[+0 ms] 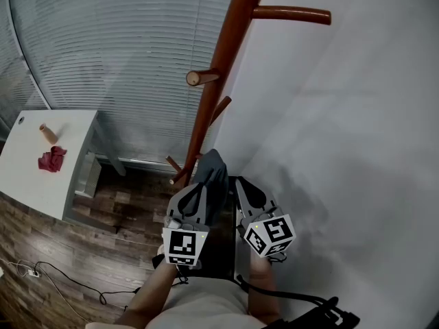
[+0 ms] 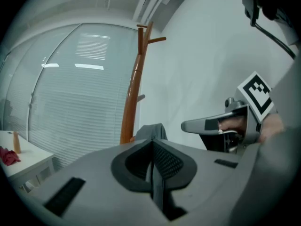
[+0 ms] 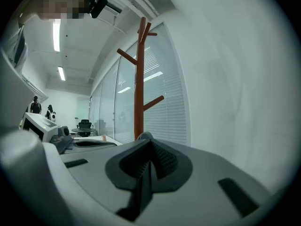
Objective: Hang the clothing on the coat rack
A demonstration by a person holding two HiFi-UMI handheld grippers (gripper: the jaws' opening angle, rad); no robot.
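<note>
The brown wooden coat rack [image 1: 212,94] rises straight ahead against the white wall, with a long peg [image 1: 291,14] at the top right and a short one [image 1: 202,77] facing me. A dark grey garment [image 1: 212,168] bunches at the tips of both grippers, low beside the pole. My left gripper [image 1: 199,185] is shut on it; the cloth [image 2: 151,131] peeks over the closed jaws [image 2: 153,142]. My right gripper [image 1: 241,182] is shut too [image 3: 149,142], and a grey fold [image 3: 144,136] shows just past its tips. The rack [image 2: 131,98] [image 3: 139,79] stands behind in both gripper views.
A white table [image 1: 41,184] at the left carries a red cloth [image 1: 51,159] and a small wooden cylinder [image 1: 48,133]. Window blinds [image 1: 103,46] run behind the rack. Cables [image 1: 62,279] lie on the wood floor at the lower left.
</note>
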